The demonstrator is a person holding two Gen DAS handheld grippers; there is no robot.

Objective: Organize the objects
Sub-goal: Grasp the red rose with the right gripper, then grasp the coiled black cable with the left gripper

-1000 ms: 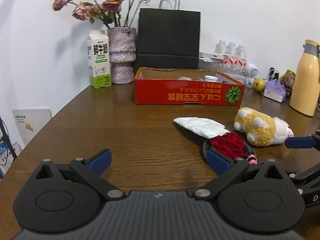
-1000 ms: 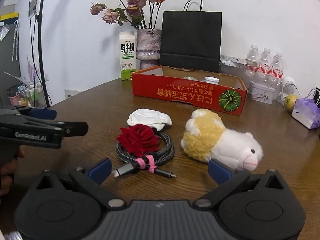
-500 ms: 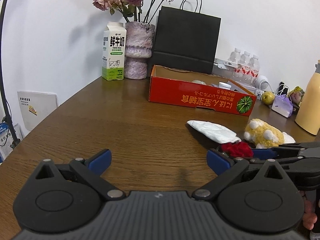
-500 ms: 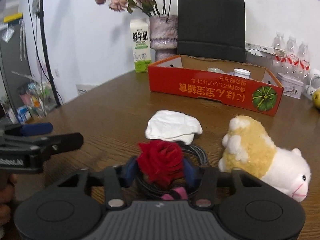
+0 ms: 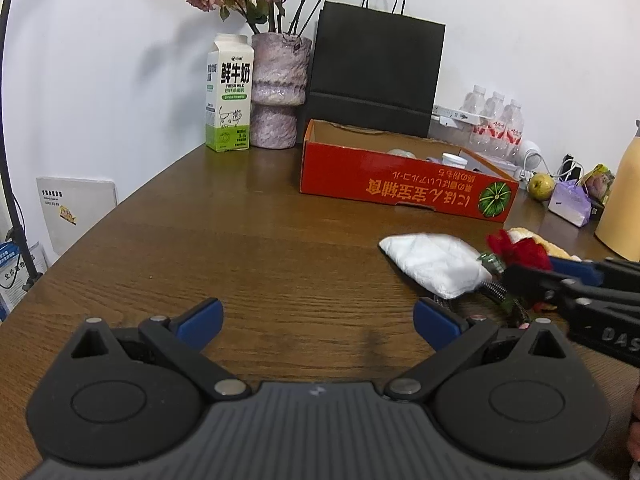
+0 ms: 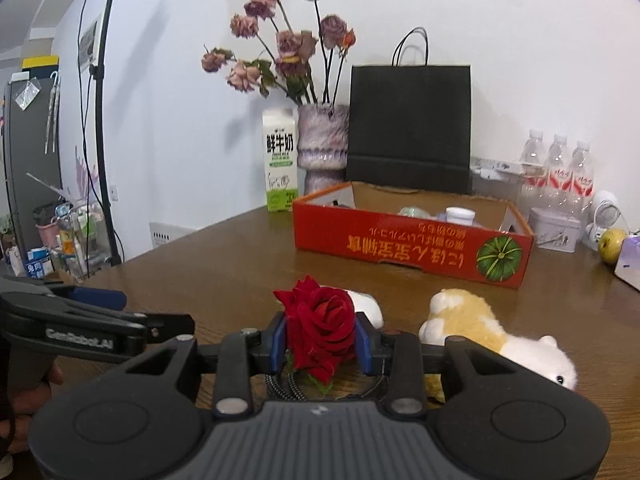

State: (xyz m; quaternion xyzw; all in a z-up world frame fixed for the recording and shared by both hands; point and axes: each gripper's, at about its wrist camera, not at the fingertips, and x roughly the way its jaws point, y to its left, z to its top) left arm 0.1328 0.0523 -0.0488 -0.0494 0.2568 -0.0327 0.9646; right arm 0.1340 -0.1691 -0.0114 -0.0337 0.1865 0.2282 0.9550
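My right gripper [image 6: 320,342] is shut on a red rose [image 6: 322,326] and holds it above the table, over a coiled braided cable [image 6: 286,386]. The rose [image 5: 520,250] and right gripper [image 5: 536,276] also show at the right of the left wrist view. My left gripper [image 5: 318,318] is open and empty, low over the brown table [image 5: 240,248]. A white folded cloth [image 5: 434,260] lies beside the rose. A yellow and white plush toy [image 6: 488,328] lies to the right. An open red cardboard box [image 6: 408,244] holding small items stands behind.
A milk carton [image 5: 229,94], a vase of dried roses [image 5: 278,92] and a black paper bag [image 5: 374,76] stand at the back by the wall. Water bottles [image 6: 556,168], a green apple [image 6: 612,244] and a yellow flask [image 5: 622,200] are at the right.
My right gripper closed on the red rose and lifted it off the coiled cable. My left gripper pulled back to the left and stayed open.
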